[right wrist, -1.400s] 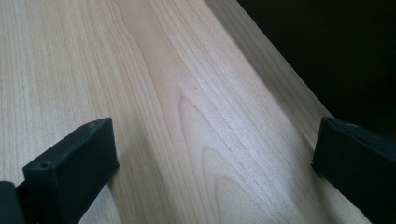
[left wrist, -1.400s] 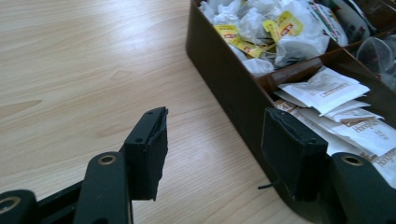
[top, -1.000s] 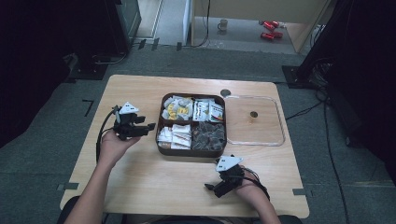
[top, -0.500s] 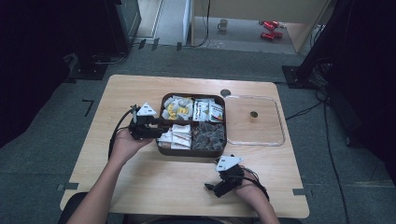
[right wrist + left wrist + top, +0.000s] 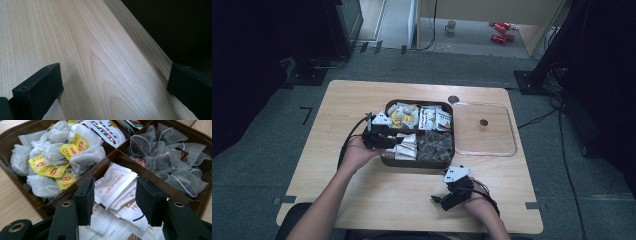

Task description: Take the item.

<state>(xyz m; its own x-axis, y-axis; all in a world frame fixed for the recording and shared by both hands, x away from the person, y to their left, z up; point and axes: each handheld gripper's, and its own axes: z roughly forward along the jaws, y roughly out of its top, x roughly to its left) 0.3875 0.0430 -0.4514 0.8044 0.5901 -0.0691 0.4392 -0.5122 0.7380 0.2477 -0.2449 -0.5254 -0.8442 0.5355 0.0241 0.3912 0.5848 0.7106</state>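
Note:
A brown four-compartment tray (image 5: pixel 418 162) sits mid-table. My left gripper (image 5: pixel 404 139) reaches over its near-left compartment, jaws open above the white paper sachets (image 5: pixel 115 183), nothing held between them. The left gripper view also takes in yellow-tagged tea bags (image 5: pixel 53 160), clear pyramid tea bags (image 5: pixel 170 162) and printed packets (image 5: pixel 110 130) in the other compartments. My right gripper (image 5: pixel 438 201) rests low on the wooden table (image 5: pixel 82 57) near its front edge, jaws wide open and empty.
A clear plastic lid (image 5: pixel 484 129) lies on the table right of the tray. A small dark disc (image 5: pixel 453 99) sits behind the tray. A mug (image 5: pixel 451 26) and red objects (image 5: pixel 499 32) are on the floor beyond the table.
My left gripper has moved right from the table's left side to over the tray's near-left compartment. The right gripper has stayed put.

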